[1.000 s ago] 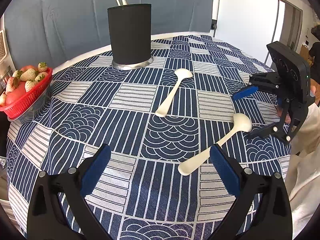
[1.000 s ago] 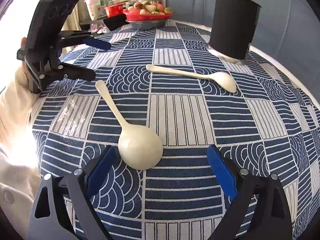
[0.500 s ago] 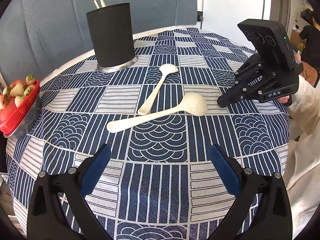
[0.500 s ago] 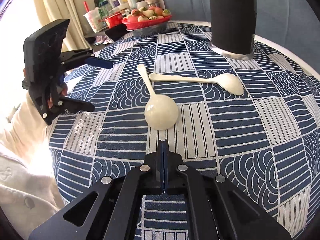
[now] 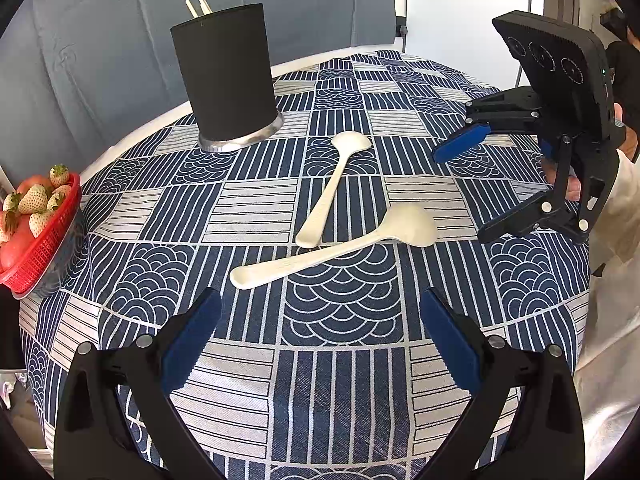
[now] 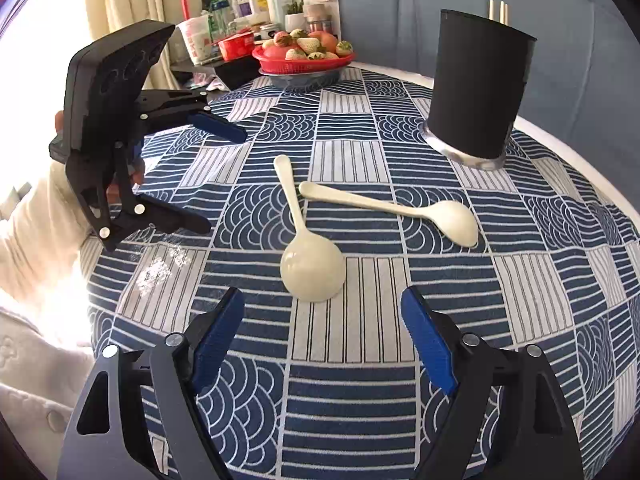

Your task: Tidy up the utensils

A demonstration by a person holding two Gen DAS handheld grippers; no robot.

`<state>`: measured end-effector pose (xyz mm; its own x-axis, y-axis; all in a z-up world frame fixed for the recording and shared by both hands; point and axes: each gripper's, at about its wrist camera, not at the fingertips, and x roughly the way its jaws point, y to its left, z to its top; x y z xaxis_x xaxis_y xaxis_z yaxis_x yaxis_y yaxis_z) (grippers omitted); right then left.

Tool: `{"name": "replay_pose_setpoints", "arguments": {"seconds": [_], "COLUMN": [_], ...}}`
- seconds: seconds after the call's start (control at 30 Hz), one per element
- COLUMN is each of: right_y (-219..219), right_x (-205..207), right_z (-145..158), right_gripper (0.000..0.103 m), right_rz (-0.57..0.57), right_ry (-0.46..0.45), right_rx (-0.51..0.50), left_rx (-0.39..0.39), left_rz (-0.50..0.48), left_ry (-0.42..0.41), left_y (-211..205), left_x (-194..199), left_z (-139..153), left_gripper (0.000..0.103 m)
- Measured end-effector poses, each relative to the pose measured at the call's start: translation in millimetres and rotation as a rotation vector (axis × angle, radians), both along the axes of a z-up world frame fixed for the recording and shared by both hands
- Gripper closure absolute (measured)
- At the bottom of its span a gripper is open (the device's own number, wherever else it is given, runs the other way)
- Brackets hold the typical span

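Note:
Two cream spoons lie on the blue patterned tablecloth (image 5: 344,380). The big spoon (image 5: 340,248) (image 6: 312,268) has its bowl just ahead of my right gripper (image 6: 322,344), whose jaws are opening with nothing between them. The smaller spoon (image 5: 332,188) (image 6: 400,208) lies beyond, its handle end touching or nearly touching the big spoon's handle. A tall black holder (image 5: 226,76) (image 6: 480,88) stands at the back with chopsticks (image 5: 198,6) sticking out. My left gripper (image 5: 320,344) hangs open and empty near the big spoon's handle tip. Each gripper shows in the other's view: right (image 5: 458,196), left (image 6: 226,180).
A red basket of strawberries (image 5: 36,216) (image 6: 304,56) sits at the table's edge. Bottles and cups (image 6: 240,12) crowd a shelf behind it. Cream sleeves (image 6: 36,232) are at the table's rim. The round table drops away on all sides.
The right gripper shut and then opened again, drawing back slightly. The big spoon swung round from the right side toward the middle and now lies by the smaller spoon.

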<state>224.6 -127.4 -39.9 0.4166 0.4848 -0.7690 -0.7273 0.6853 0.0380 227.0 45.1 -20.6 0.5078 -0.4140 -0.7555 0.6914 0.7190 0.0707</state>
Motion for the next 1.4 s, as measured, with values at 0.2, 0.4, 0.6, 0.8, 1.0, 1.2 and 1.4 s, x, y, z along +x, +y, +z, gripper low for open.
{"name": "replay_pose_setpoints", "arguments": {"seconds": [0.2,0.4,0.6,0.8,1.0,1.2,1.4], "right_y": [29.1,36.4,13.1,-0.9,-4.3,-13.5,-20.1], "right_x": [4.0,14.8,31.7,38.7,43.5,56.2,60.7], "right_z": [-9.6,-12.2,-11.8,-11.8,-6.0,-4.8,3.0], "right_gripper": [0.025,0.064,0.064,0.064,0.064,0.064,0.062], "right_rz": [0.020,0.066,0.086,0.120,0.134,0.110,0.066], "right_ry": [0.002,0.084,0.237,0.340,0.367,0.413,0.348], "right_rx": [-0.056,-0.062,0.103,0.231,0.288,0.357,0.355], "left_rx": [-0.009,-0.022,-0.018,0.001,0.009,0.044,0.046], "left_rz": [0.039,0.060,0.066,0.034,-0.026,-0.109,-0.133], "left_ry": [0.024,0.031,0.032,0.040,0.064,0.072,0.088], "left_y": [17.1,28.5,32.7,22.6,7.3,-5.3,-8.5], "left_x": [8.3,11.3,14.5,20.7,30.2,26.5,23.9], "left_z": [-4.1,-6.5,-6.7,-8.8,-11.1,-14.6,-15.8], "left_gripper": [0.006,0.006,0.006,0.006,0.028,0.075,0.085]}}
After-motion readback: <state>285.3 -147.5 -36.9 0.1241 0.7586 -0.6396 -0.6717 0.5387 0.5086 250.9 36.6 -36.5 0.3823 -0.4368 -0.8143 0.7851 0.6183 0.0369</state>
